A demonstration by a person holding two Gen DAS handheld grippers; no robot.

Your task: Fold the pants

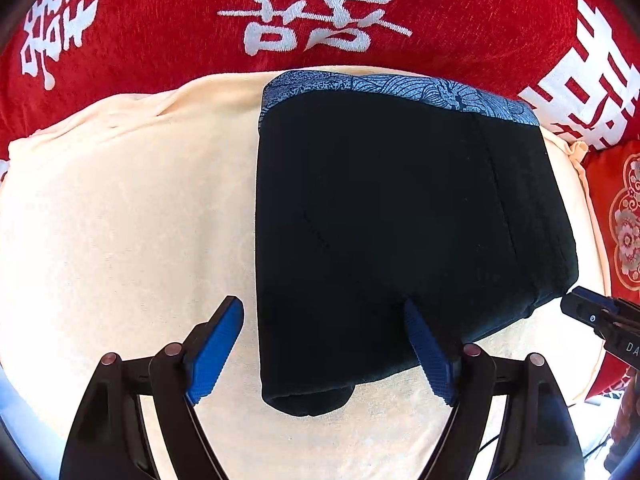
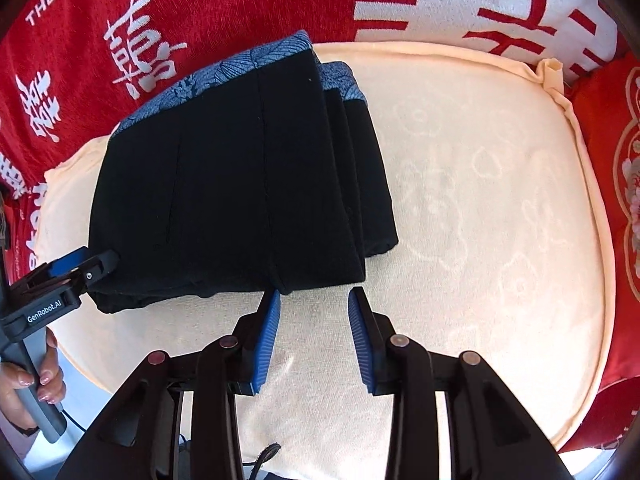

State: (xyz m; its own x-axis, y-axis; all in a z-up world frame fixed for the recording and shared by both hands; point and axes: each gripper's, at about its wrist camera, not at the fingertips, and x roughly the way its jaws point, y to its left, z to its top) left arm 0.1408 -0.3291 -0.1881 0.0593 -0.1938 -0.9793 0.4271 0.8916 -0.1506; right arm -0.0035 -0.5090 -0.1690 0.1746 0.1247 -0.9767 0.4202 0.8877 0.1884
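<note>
Pants (image 1: 400, 220) lie folded into a thick black stack on the cream cushion (image 1: 120, 220), near edge towards us. Our left gripper (image 1: 324, 344) straddles that edge's left corner with jaws wide, gripping nothing; our right gripper (image 2: 314, 336) hovers just off the other corner, jaws part-open and empty. Further off, the patterned blue waistband (image 1: 400, 88) meets the red blanket (image 1: 160, 20), so the fold looks nearly finished.
</note>
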